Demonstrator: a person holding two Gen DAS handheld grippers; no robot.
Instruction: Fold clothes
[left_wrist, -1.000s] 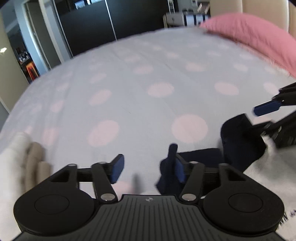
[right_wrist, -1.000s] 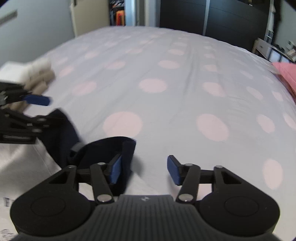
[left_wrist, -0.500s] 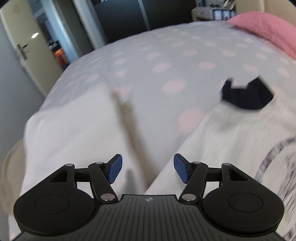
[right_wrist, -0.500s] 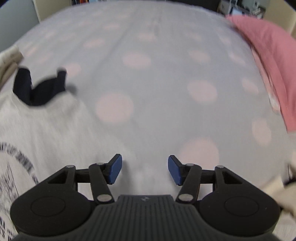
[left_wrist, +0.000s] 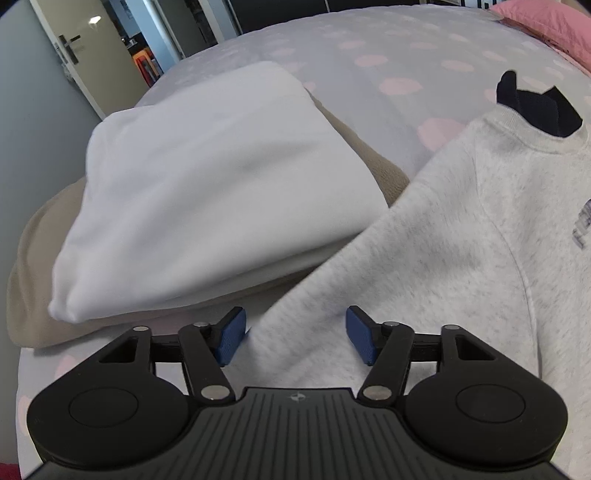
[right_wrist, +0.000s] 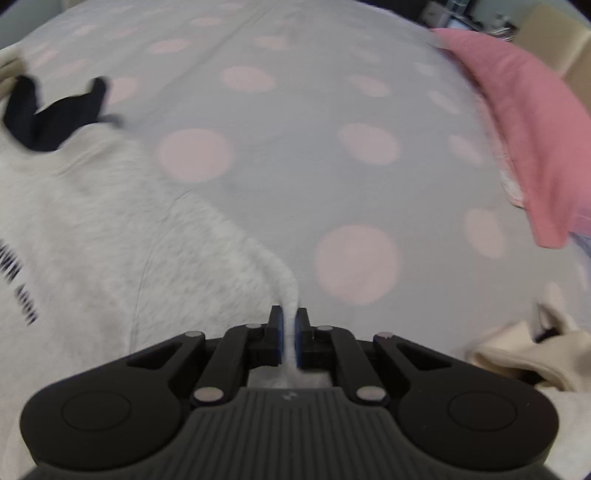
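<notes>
The right claw pinches the sweatshirt edge on the bed, while the left claw closes over its sleeve, pads apart.

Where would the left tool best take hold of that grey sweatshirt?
Probably at the sleeve edge lying between its fingers. The left tool is closing over it from above, and the fabric lies flat on the bed, so pinching a fold at the edge suits. The right tool already pinches the opposite edge of the sweatshirt.
</notes>
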